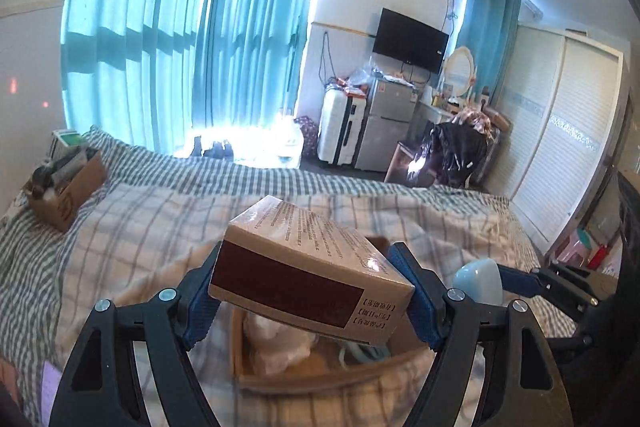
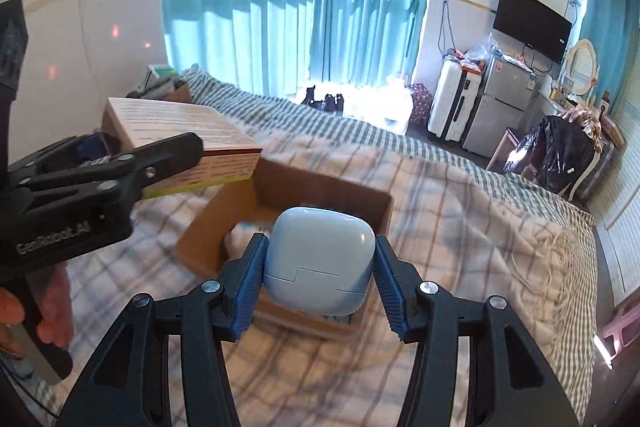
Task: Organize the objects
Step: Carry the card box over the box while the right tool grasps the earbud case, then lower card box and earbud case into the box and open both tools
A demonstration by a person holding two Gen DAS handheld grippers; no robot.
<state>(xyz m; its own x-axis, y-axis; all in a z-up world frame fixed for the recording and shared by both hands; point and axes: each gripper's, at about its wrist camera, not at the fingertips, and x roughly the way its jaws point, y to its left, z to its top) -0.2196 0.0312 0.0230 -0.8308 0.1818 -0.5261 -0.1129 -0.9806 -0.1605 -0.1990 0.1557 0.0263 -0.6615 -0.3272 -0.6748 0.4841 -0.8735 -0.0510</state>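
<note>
Hovering over the open cardboard box (image 2: 320, 195) on the bed (image 2: 460, 187), both items are held aloft. The tan printed carton (image 1: 316, 267) is pinched by the left claw (image 1: 316, 291), tilted, gripped near one end only. The pale blue case (image 2: 320, 259) is pinched by the right claw (image 2: 320, 275), just above the box opening. Risks judged: carton pivoting or slipping from the off-centre grip; smooth rounded case squeezed out of the pads; claws colliding if both are lowered together; box tipped on the soft blanket.
</note>
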